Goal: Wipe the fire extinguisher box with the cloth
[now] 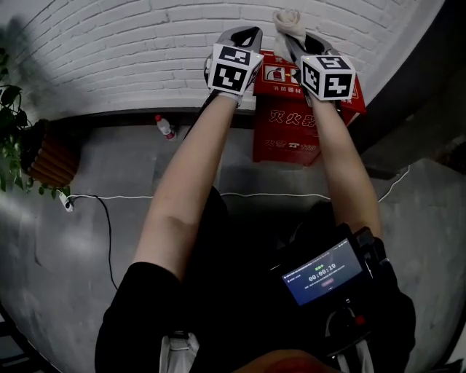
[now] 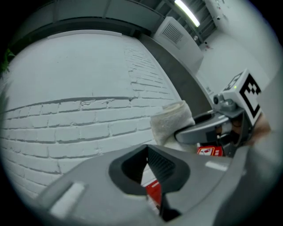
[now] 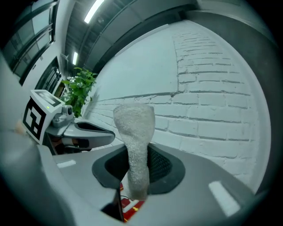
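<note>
The right tool [image 1: 304,42] pinched the cloth [image 1: 290,22], the left tool [image 1: 244,38] was closed and empty. The cloth needed pressing flat on the fire extinguisher box [image 1: 291,135], with steady strokes.

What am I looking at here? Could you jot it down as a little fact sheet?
right gripper: shut on a white cloth
left gripper: jaws together, nothing held
fire extinguisher box: red, on the floor against the white brick wall
wiping: cloth is up near the box's top; contact cannot be told
nearby: bottle, plant
</note>
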Demonstrator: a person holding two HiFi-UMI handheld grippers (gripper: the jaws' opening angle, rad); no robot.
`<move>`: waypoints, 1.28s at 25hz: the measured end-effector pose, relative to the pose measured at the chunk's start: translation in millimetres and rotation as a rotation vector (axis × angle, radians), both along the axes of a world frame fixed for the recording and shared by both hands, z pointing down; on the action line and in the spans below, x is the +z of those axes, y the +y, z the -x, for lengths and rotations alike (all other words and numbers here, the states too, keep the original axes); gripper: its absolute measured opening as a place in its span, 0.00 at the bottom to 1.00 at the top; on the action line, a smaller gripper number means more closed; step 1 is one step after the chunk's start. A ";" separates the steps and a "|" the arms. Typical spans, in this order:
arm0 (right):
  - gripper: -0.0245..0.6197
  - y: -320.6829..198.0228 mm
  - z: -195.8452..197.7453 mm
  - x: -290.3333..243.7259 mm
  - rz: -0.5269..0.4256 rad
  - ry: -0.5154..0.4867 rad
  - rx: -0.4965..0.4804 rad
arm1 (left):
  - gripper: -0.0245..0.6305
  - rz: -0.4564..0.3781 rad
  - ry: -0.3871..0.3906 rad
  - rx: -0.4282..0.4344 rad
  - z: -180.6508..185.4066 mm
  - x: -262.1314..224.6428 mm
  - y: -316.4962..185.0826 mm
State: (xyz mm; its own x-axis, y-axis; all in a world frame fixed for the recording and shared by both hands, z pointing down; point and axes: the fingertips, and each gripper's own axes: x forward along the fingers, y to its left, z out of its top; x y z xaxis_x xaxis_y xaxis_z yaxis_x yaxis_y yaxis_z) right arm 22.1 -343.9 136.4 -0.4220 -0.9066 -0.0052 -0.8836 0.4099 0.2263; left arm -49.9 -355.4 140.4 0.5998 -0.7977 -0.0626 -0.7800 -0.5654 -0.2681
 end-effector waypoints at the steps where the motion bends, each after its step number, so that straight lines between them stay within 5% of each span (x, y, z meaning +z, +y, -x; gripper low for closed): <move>1: 0.18 -6.5 -4.0 -0.1 0.001 0.040 0.011 | 0.04 0.002 0.001 -0.001 -1.6 1.1 -3.4; 5: 0.18 -33.6 -18.5 0.8 0.004 0.250 0.053 | 0.04 0.011 -0.005 -0.004 -5.8 5.2 -19.7; 10: 0.18 -63.6 -13.8 19.0 0.020 0.665 0.055 | 0.04 0.034 -0.020 -0.004 -7.3 6.8 -32.9; 16: 0.18 -92.5 -10.0 79.0 0.135 1.040 0.007 | 0.04 0.075 -0.053 -0.027 0.9 44.0 -53.0; 32: 0.17 -91.8 19.9 163.7 0.266 1.332 -0.134 | 0.04 0.137 -0.054 -0.046 29.9 89.8 -58.4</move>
